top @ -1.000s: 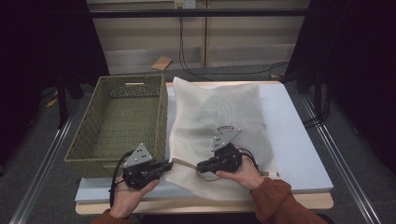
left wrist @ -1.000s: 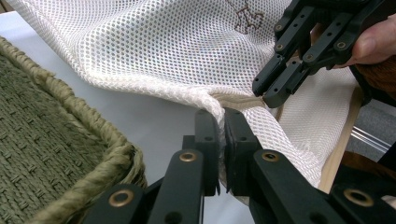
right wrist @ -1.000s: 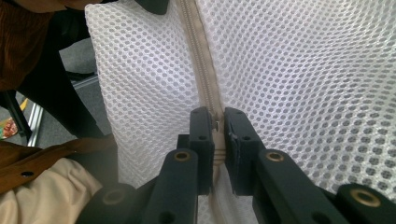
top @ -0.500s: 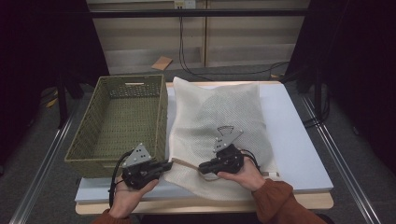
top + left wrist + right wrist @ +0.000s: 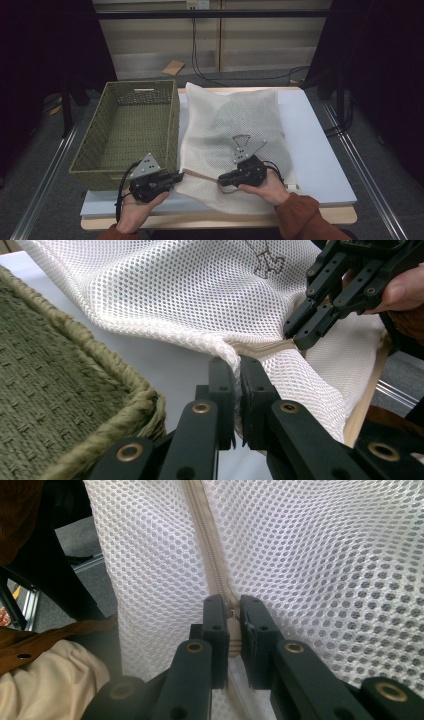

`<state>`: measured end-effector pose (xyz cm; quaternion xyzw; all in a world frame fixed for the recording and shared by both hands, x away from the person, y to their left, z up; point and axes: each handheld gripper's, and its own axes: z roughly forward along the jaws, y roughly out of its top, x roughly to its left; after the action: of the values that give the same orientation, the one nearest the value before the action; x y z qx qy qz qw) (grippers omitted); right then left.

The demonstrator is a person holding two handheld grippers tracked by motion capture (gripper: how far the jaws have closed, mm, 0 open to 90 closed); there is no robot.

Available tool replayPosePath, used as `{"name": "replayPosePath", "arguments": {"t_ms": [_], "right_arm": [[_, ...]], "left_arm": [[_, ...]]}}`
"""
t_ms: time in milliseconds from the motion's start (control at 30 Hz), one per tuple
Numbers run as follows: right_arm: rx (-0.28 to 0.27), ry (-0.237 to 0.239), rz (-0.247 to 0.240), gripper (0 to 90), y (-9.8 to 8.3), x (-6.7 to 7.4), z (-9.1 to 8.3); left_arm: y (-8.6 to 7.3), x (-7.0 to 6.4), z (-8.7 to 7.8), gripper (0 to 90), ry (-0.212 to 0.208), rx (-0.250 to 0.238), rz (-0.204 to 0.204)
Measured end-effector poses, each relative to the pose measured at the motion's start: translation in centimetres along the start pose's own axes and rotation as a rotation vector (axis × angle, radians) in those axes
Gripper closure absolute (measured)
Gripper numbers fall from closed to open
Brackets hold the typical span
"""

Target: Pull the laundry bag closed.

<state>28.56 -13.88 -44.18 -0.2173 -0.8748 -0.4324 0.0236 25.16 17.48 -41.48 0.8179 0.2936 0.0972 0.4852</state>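
Little shift since prior: both grippers [image 5: 176,176] [image 5: 222,178] pinched on white mesh bag [image 5: 235,117] w/ beige zip, by woven basket [image 5: 131,125]

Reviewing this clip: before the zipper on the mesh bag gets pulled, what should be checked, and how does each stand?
1. Left gripper clamped on the mesh bag at its corner edge: ok.
2. Right gripper closed at the zipper, a small metal piece between its tips: ok; whether that is the pull tab, cannot tell.
3. Zipper line taut between the two grippers: ok in the high view.
4. Basket beside the bag, apart from the zipper line: ok.
5. Bag contents: cannot tell.
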Motion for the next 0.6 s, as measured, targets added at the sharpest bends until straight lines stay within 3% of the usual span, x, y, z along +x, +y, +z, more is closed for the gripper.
{"name": "replayPosePath", "arguments": {"t_ms": [600], "right_arm": [[0.008,-0.031,0.007,82.8,-0.74,-0.3,-0.55]], "left_arm": [[0.03,0.18,-0.27,85.8,0.007,-0.003,-0.002]]}}
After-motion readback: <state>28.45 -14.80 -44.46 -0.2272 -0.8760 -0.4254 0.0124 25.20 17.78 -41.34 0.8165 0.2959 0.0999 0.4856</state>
